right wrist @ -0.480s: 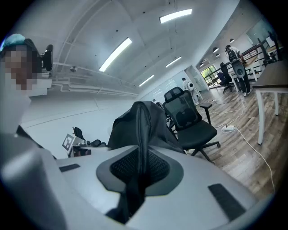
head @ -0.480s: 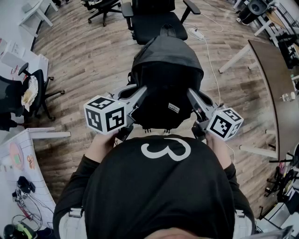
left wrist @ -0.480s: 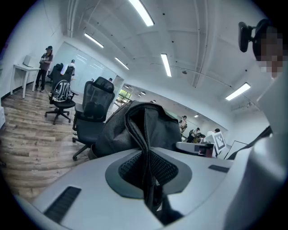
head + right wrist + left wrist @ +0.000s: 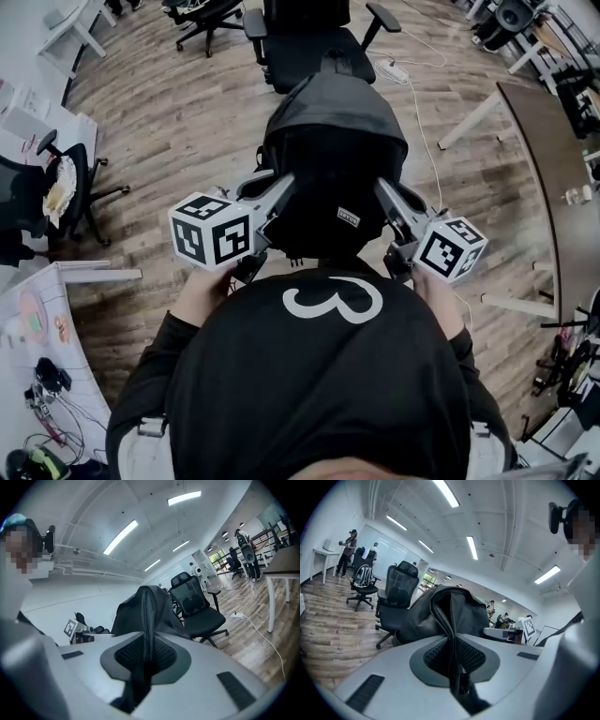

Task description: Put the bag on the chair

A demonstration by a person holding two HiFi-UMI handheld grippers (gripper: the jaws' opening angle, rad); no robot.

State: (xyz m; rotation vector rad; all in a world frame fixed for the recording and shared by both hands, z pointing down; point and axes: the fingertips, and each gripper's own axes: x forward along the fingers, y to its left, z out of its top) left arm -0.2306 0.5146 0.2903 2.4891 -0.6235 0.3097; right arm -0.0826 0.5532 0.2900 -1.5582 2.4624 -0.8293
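A black backpack (image 4: 333,141) hangs in the air in front of me, held from both sides. My left gripper (image 4: 281,190) is shut on a fold of the bag's strap, which runs between the pads in the left gripper view (image 4: 452,653). My right gripper (image 4: 386,194) is shut on the bag's other side, with dark fabric pinched between its pads (image 4: 144,657). Just beyond the bag stands a black office chair (image 4: 309,42) with an empty seat, also seen behind the bag (image 4: 401,585) (image 4: 197,604).
A brown desk (image 4: 548,159) stands at the right. A white power strip (image 4: 398,67) and its cable lie on the wood floor beside the chair. Another black chair (image 4: 52,192) and white tables (image 4: 37,319) are at the left. More chairs (image 4: 202,14) stand farther back.
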